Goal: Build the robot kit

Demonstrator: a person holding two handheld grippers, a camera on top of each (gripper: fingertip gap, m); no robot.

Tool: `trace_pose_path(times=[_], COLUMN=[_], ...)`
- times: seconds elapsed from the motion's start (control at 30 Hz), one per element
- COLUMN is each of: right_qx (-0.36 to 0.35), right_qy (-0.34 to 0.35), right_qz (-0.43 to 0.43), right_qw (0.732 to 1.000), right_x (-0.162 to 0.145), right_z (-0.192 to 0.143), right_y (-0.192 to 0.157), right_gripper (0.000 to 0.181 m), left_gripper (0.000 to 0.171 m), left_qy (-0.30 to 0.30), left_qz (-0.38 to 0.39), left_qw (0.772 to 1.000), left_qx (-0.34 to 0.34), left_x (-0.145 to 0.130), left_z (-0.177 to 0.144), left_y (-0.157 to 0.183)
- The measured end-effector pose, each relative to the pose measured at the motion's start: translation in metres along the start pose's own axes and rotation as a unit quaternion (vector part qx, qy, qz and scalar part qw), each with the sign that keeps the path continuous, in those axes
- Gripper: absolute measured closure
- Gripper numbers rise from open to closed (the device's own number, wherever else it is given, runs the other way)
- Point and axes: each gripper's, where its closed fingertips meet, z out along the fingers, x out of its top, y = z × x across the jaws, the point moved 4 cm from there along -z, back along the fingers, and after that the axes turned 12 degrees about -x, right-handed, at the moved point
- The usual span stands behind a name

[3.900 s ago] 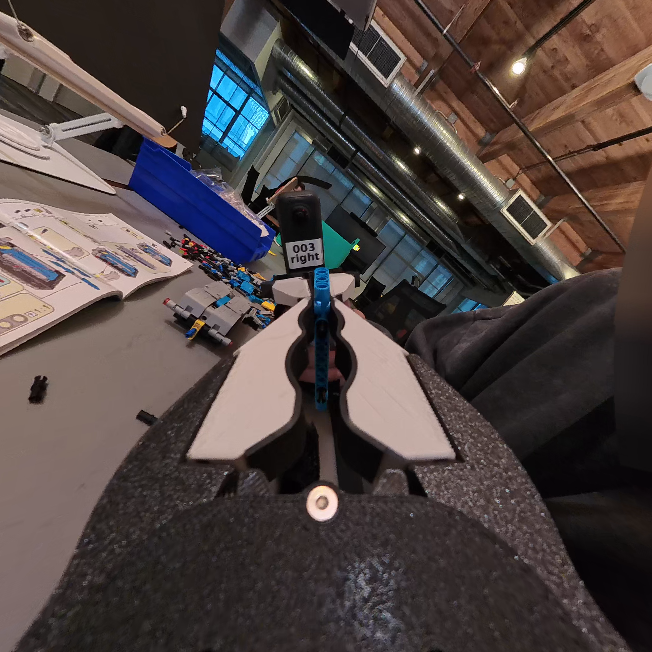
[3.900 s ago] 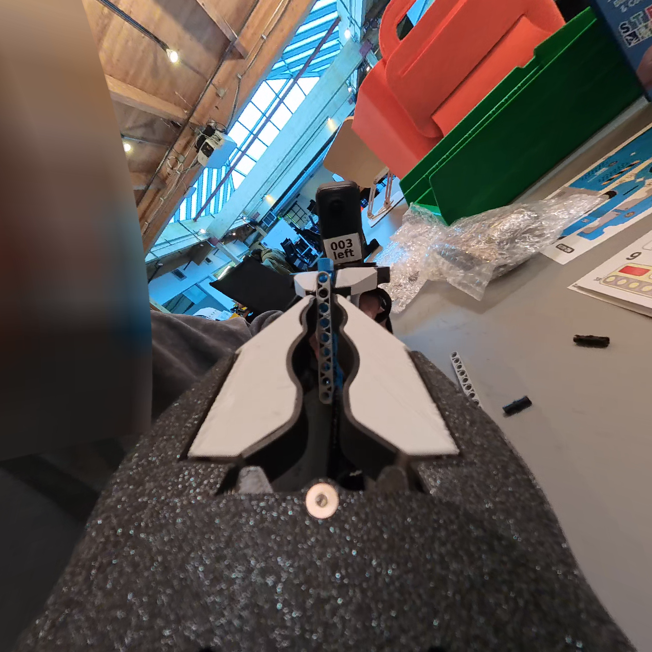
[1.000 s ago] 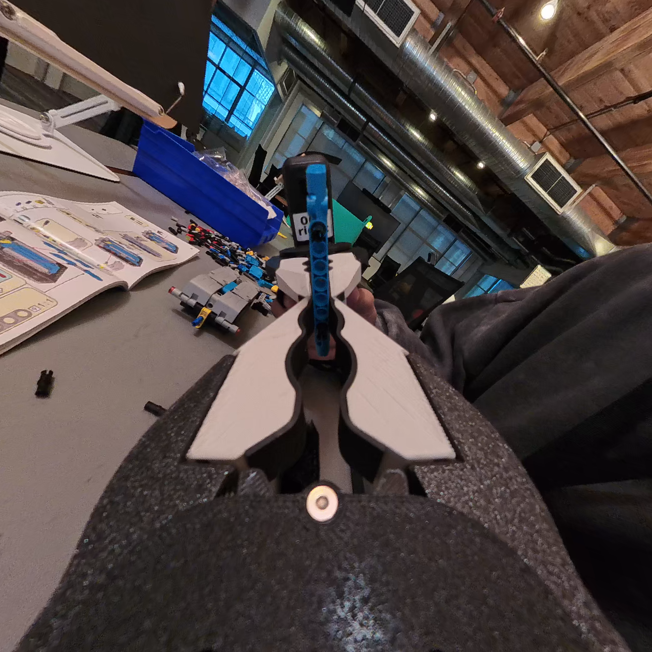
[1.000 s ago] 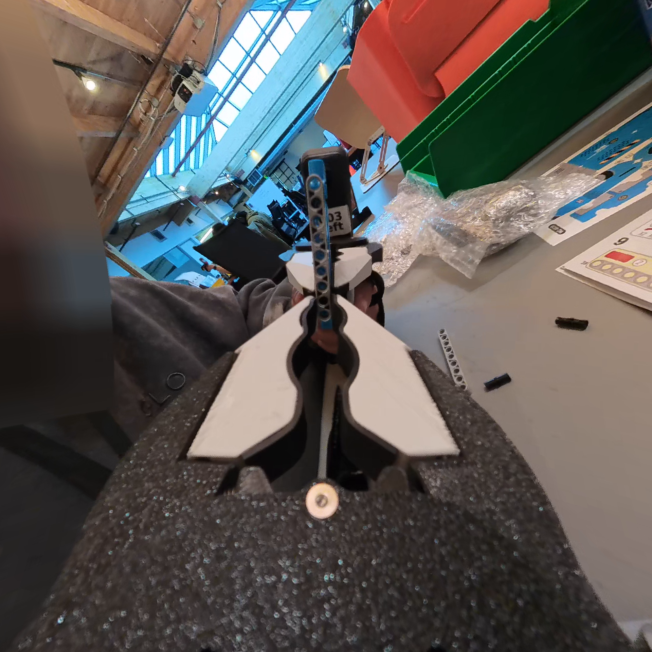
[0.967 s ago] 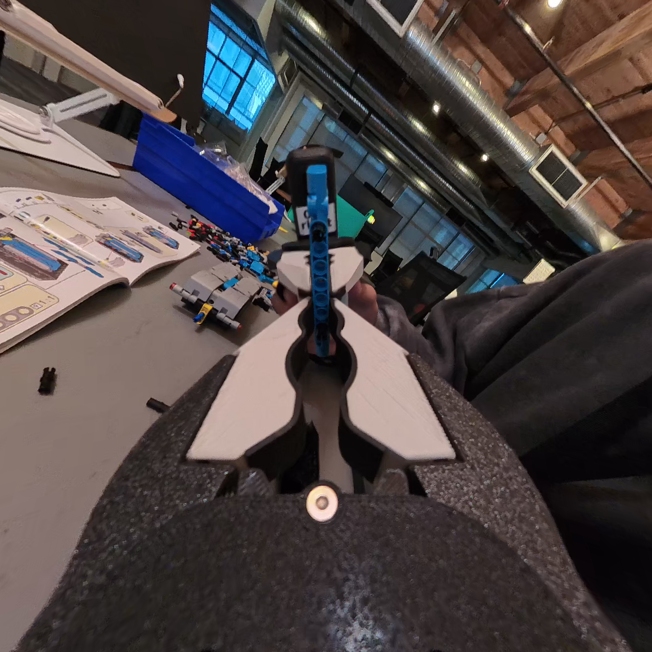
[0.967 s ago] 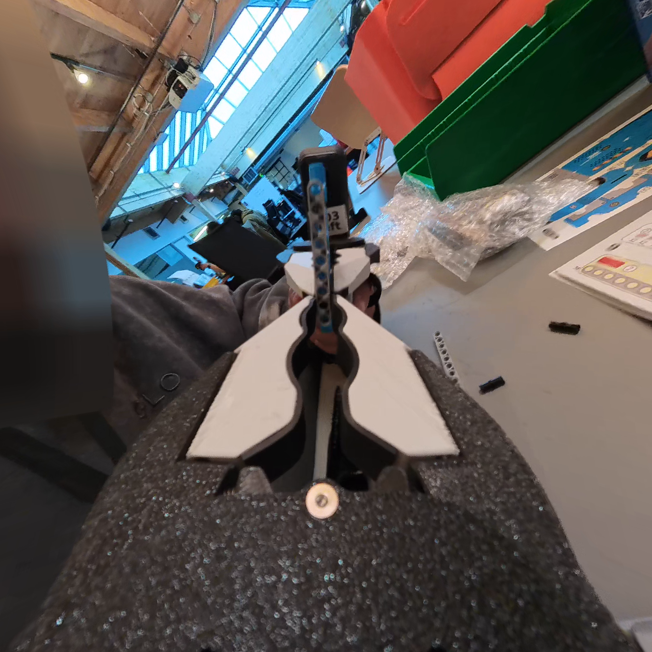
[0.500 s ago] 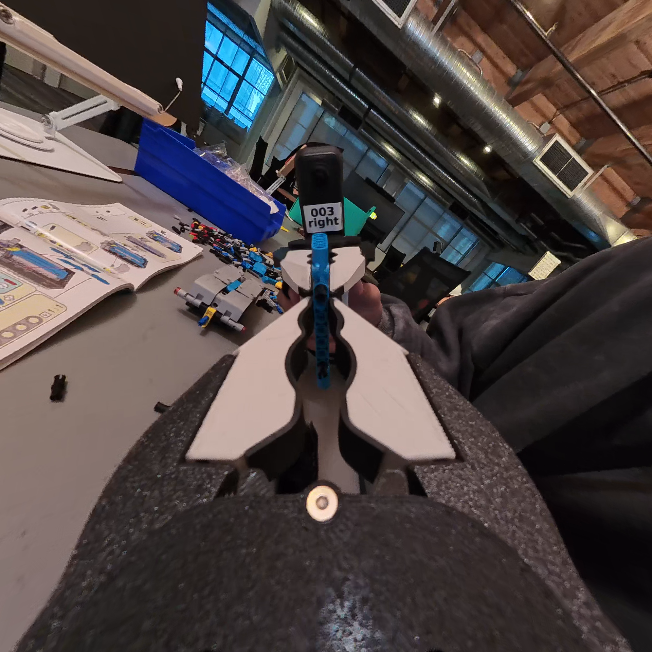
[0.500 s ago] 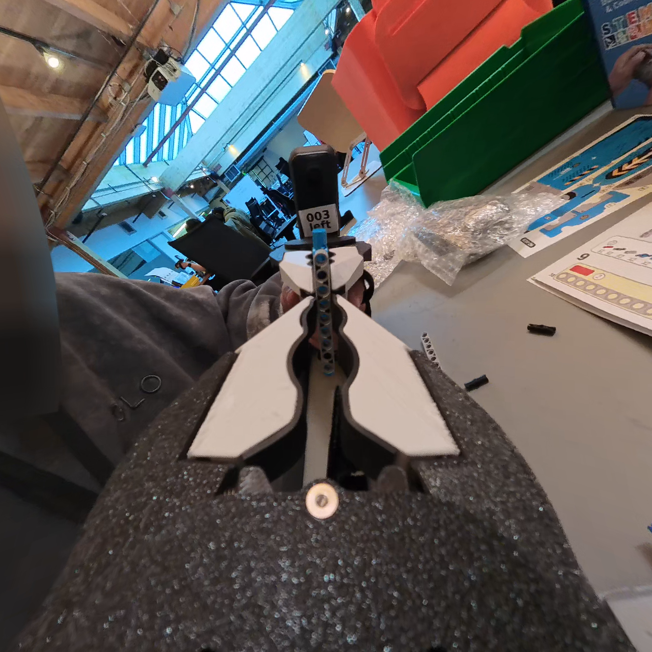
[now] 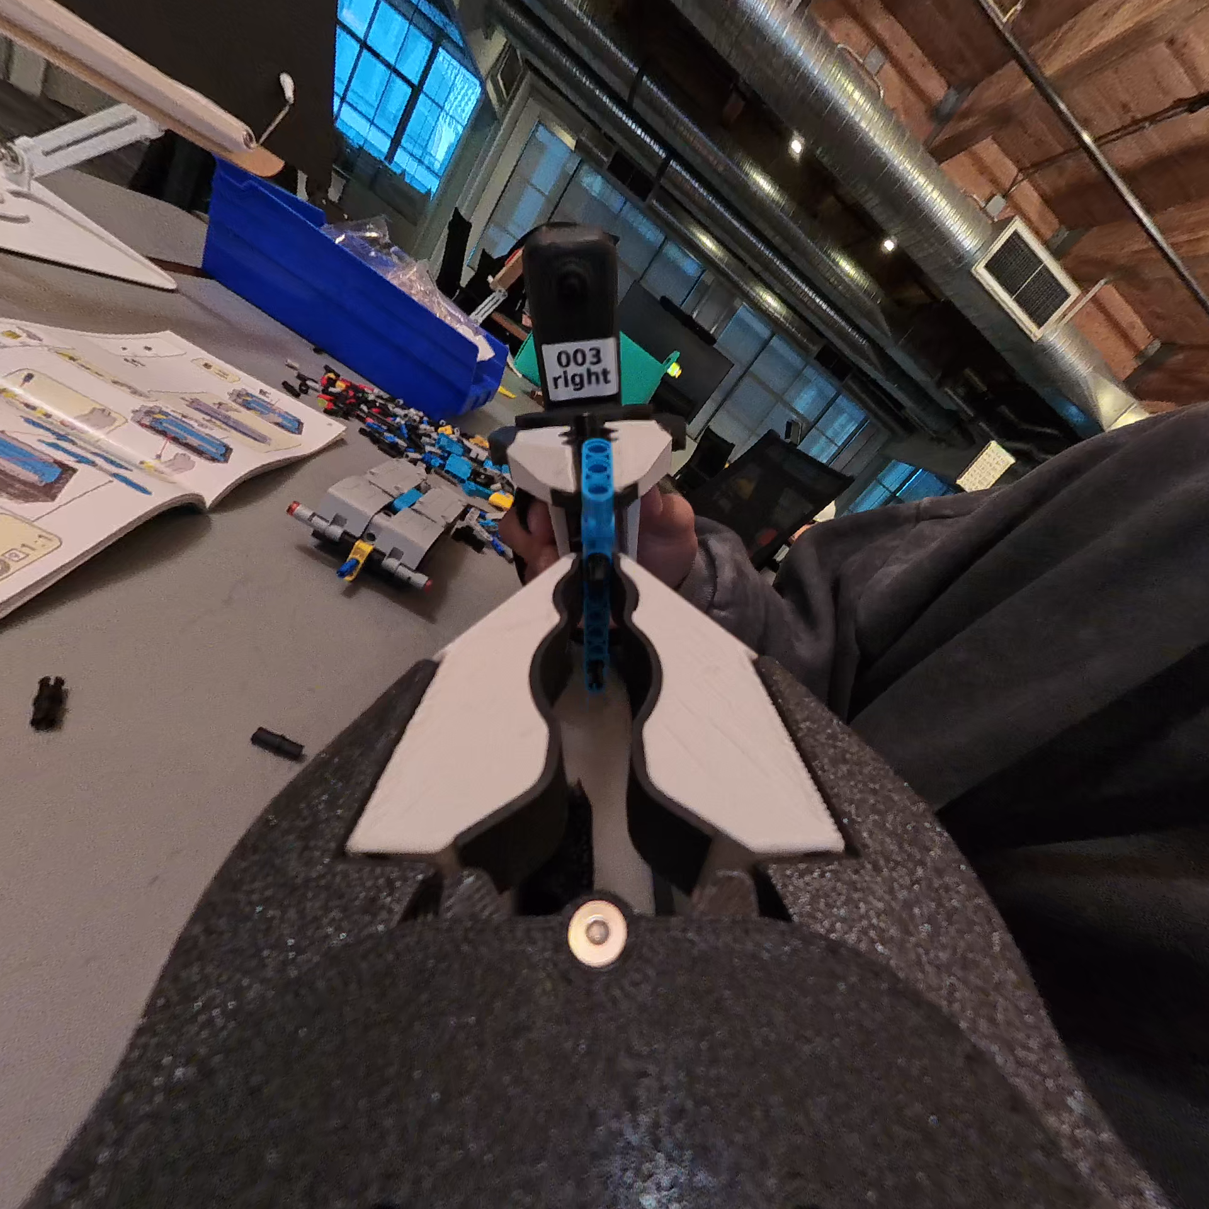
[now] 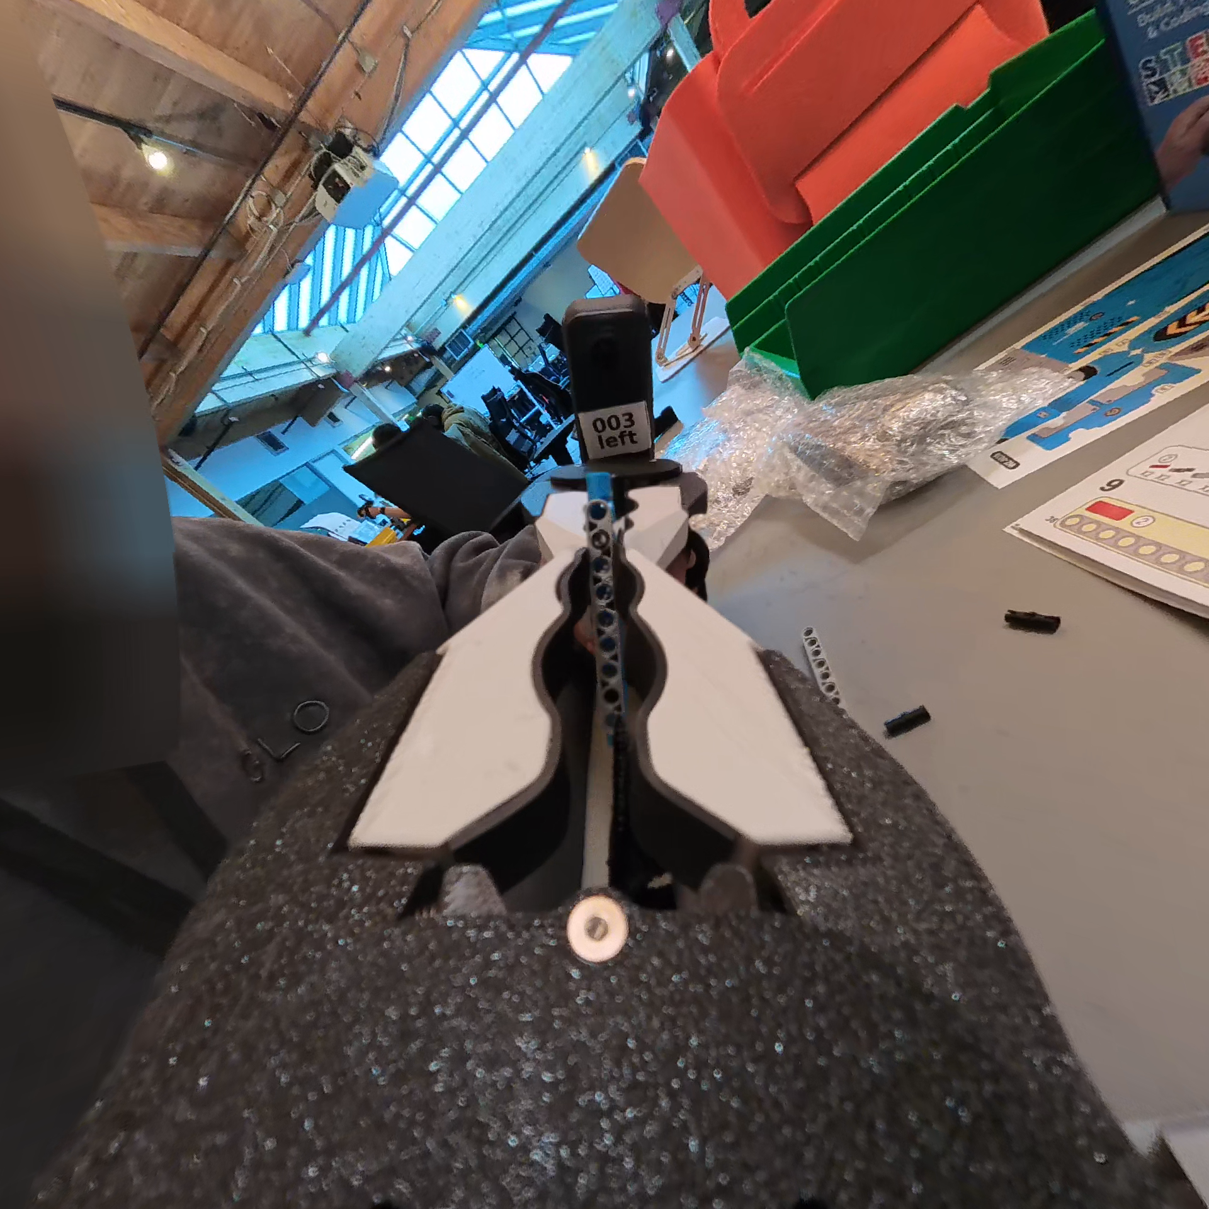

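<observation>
My left gripper and right gripper face each other tip to tip above the grey table. Both are shut on one thin beam stack. It is a blue holed beam with a light grey holed beam lying against its side. In the left wrist view only the blue beam shows, and a black pin sits in it at my fingertips. The right gripper shows beyond it, with a hand behind. In the right wrist view the left gripper shows beyond the stack.
An open instruction booklet, a blue bin, a scatter of small pieces, a grey part-built model and two black pins lie left. Green bins, an orange bin, a plastic bag, sheets and a loose grey beam lie right. A dark sleeve is close. My left and right fingertips are right by each other.
The beam stack stood up in front of the opposite camera a second ago. It now lies lower and runs deeper between my fingers. Both grippers stay shut on it.
</observation>
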Motion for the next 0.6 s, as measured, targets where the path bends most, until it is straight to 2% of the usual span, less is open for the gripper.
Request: trace_pose_path(times=[0.07, 0.17, 0.23, 0.33, 0.4, 0.43, 0.5, 0.6], right_qx=[-0.003, -0.004, -0.027, -0.043, -0.084, -0.116, -0.199, -0.274], right_qy=[-0.008, -0.059, -0.05, 0.011, 0.029, 0.025, 0.002, -0.058], right_qz=[0.001, -0.039, -0.075, -0.082, -0.133, -0.19, -0.322, -0.436], right_qw=[1.0, 0.997, 0.996, 0.996, 0.987, 0.975, 0.926, 0.855], right_x=[-0.002, -0.018, -0.007, 0.011, 0.017, 0.016, 0.01, -0.01], right_z=[0.004, 0.023, 0.021, 0.001, -0.011, -0.016, -0.021, -0.01], right_y=[0.0, -0.009, -0.008, -0.004, -0.002, -0.003, -0.003, 0.003], right_gripper=[0.176, 0.181, 0.181, 0.181, 0.151, 0.147, 0.135, 0.123], left_gripper=[0.168, 0.167, 0.167, 0.167, 0.167, 0.167, 0.167, 0.167], left_qy=[-0.016, -0.06, -0.037, -0.014, -0.004, 0.0, -0.013, -0.042], left_qz=[-0.008, -0.004, -0.001, -0.001, -0.017, -0.028, -0.059, -0.118], left_qw=[1.0, 0.998, 0.999, 1.0, 1.0, 0.999, 0.998, 0.991], left_qx=[0.002, -0.004, 0.0, 0.019, 0.016, 0.018, 0.023, 0.041], left_x=[-0.007, -0.024, -0.016, -0.004, 0.002, 0.004, 0.001, -0.011], left_z=[0.004, 0.022, 0.019, 0.004, -0.002, -0.004, -0.008, -0.01], left_y=[-0.002, 0.002, 0.001, -0.003, -0.005, -0.007, -0.013, -0.023])
